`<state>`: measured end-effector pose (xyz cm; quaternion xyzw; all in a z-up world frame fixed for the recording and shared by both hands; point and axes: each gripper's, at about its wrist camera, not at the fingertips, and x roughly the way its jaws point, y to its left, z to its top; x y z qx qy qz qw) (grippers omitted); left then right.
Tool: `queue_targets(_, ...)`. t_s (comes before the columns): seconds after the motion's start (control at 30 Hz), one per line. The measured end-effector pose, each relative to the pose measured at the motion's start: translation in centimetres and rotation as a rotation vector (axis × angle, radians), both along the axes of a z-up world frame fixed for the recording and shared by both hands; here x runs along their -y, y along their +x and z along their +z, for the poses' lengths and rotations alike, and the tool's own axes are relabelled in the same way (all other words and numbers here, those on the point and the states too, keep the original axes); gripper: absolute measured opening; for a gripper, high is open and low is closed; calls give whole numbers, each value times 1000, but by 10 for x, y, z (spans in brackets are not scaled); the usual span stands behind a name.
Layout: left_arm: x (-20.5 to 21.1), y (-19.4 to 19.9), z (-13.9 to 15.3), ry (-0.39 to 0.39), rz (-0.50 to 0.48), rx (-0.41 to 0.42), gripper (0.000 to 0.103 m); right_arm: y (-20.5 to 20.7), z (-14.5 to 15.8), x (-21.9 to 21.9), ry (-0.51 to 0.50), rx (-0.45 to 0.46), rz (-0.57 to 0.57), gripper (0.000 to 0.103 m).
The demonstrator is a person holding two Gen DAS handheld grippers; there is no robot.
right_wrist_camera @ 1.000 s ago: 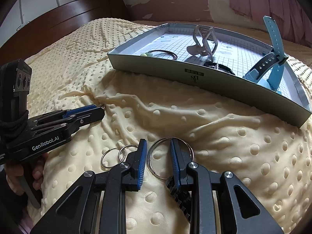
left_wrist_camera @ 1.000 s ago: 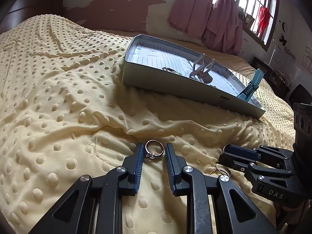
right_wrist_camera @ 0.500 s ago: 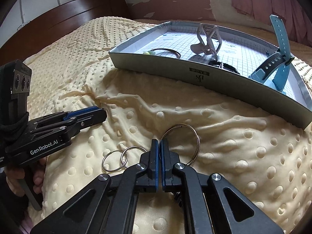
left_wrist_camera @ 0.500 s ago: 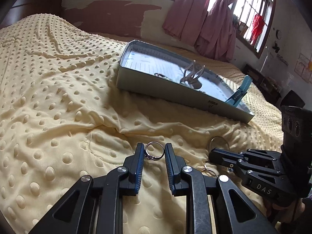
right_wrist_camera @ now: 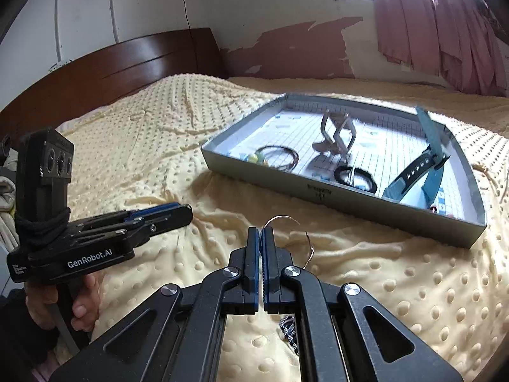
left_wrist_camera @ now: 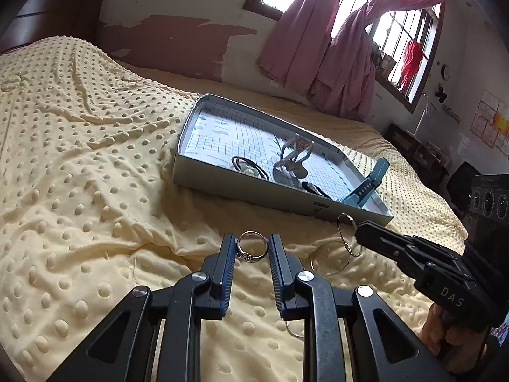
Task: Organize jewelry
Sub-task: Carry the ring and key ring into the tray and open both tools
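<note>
My left gripper (left_wrist_camera: 253, 250) holds a silver ring with a small stone (left_wrist_camera: 252, 247) between its pads, lifted above the yellow blanket; it also shows in the right wrist view (right_wrist_camera: 187, 215). My right gripper (right_wrist_camera: 260, 237) is shut on a large silver hoop (right_wrist_camera: 302, 235) and holds it off the bed; it also shows in the left wrist view (left_wrist_camera: 361, 229) with the hoop (left_wrist_camera: 347, 234). The grey tray (left_wrist_camera: 241, 192) lies beyond on the bed, also in the right wrist view (right_wrist_camera: 350, 205). It holds a black bangle (right_wrist_camera: 278, 156), a white stand (right_wrist_camera: 337, 135), a black bracelet (right_wrist_camera: 356, 176) and a blue watch strap (right_wrist_camera: 429, 159).
Another silver hoop (left_wrist_camera: 331, 259) lies flat on the dotted yellow blanket (left_wrist_camera: 79, 175) near the right gripper. A smaller ring (left_wrist_camera: 294, 329) shows under the left gripper's finger. A wooden headboard (right_wrist_camera: 111, 70) is at the bed's far end. Pink curtains (left_wrist_camera: 334, 47) hang by the window.
The right gripper closed on the large hoop and lifted it off the blanket toward the tray. The left gripper rose with the stone ring between its pads.
</note>
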<state>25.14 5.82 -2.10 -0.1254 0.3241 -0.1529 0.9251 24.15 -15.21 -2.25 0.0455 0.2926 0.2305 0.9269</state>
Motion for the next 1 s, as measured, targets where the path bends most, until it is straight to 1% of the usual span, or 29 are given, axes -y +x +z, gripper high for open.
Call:
queue_targets(0.17,0,20,20,-32,16,33,20,13,30,2,10,72,-10,2)
queue_targets(0.27,2,36,30,-35,25,50,20,27,47,1,4,107,-14,2)
queue_targets(0.37,4,54,35,-45,35,54,20,45,64,-1,5,139,-16,2)
queue_targets(0.43,6,66,35,-34,46,48,20,57,68,-4,-6,151,-20,2)
queue_targets(0.57,9,86,24,-7,67,25,20,81,57,-11,-24,115,-31,2)
queue_targets(0.73,10,97,7,7,75,-22,20,97,21,-17,-81,23,-46,2)
queue_targets(0.87,9,94,5,1,76,-8,20,100,-2,-11,-69,-40,-69,2)
queue_targets(0.93,8,93,6,-2,76,-12,20,102,-8,-7,-61,-62,-81,2)
queue_targets(1.0,6,90,9,-10,73,-16,20,100,-8,-3,-50,-70,-94,3)
